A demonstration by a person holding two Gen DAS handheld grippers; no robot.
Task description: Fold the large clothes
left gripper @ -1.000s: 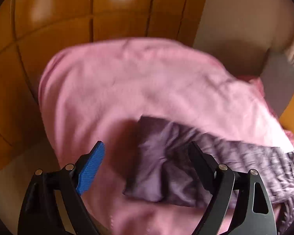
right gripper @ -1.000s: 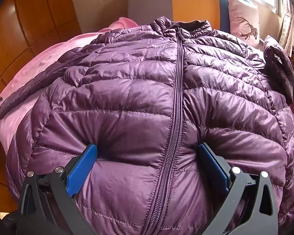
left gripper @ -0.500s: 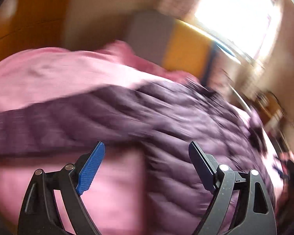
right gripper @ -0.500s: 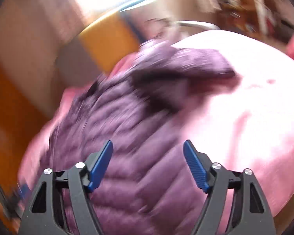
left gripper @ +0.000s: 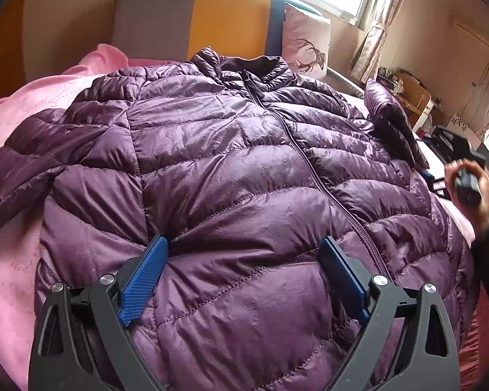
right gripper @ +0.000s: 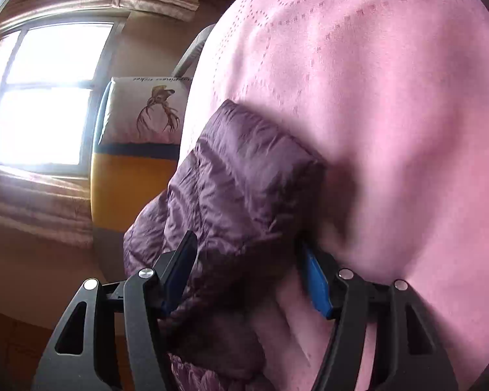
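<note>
A purple quilted puffer jacket (left gripper: 231, 169) lies front up and zipped on a pink bedspread (left gripper: 22, 107), collar toward the headboard. My left gripper (left gripper: 244, 260) is open, its fingers pressed into the jacket's lower front left of the zipper. The jacket's right sleeve (left gripper: 391, 120) is bunched at the far right, and my right gripper shows beside it in the left wrist view (left gripper: 435, 181), held by a hand. In the right wrist view that sleeve end (right gripper: 244, 182) lies between the open fingers of my right gripper (right gripper: 247, 260), on the bedspread (right gripper: 391, 97).
A grey, yellow and blue headboard (left gripper: 212, 19) and a deer-print pillow (left gripper: 306, 45) stand behind the jacket. A window (right gripper: 42, 97) with curtains is beyond. A cluttered desk (left gripper: 410, 94) stands at the right of the bed.
Both grippers have swung. The left went from the left sleeve's cuff to the jacket's lower front. The right went from the jacket's front to the right sleeve end.
</note>
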